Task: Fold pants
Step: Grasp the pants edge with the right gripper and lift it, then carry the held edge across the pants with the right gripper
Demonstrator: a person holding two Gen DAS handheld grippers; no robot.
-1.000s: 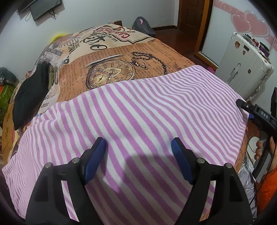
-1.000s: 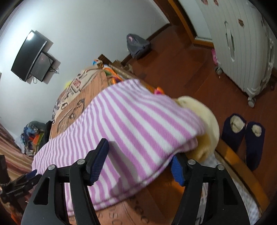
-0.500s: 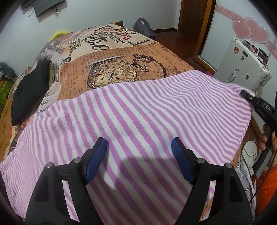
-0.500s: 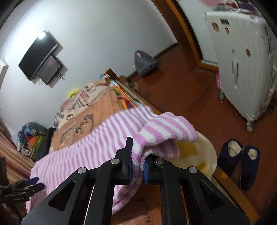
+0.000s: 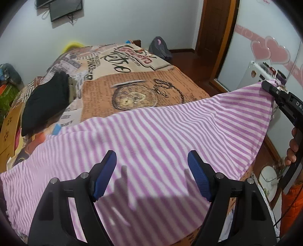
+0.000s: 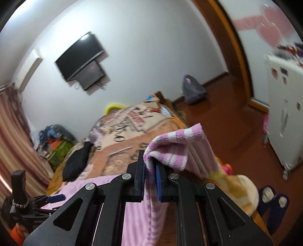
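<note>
Right gripper (image 6: 150, 166) clenched on a bunched corner of the purple-and-white striped pants (image 5: 151, 143), blue pads pinching the fleece from both sides. Above the clamped fingertips, a folded flap of striped cloth (image 6: 178, 143) curling over to the right; below them, the rest of the fabric hanging straight down between the black finger frames. Seen from the left wrist view, the same right gripper (image 5: 269, 89) far off to the upper right, raising that corner clear of the bed so the cloth slopes up toward it, with a hand (image 5: 292, 149) wrapped on its handle lower down.

Left gripper (image 5: 151, 170) released, blue pads spread wide and hovering over the striped fabric, nothing between them; its shadow cast on the stripes just beneath. Pants spread across the near end of the bed, directly under and ahead of the left claw, reaching from its far left across to the lifted corner on its right.

Beyond the left claw, a bedspread (image 5: 136, 83) printed with a pocket watch and newspaper text. Ahead and to its left, a black garment (image 5: 45, 102) lying on that spread. Far ahead on the wall, up and left, a mounted television (image 5: 64, 8). To the right of the right claw, a white suitcase (image 6: 284, 113) standing on the wooden floor, and lower right a pair of dark slippers (image 6: 272, 202) beside a yellow plush toy (image 6: 240, 191).
</note>
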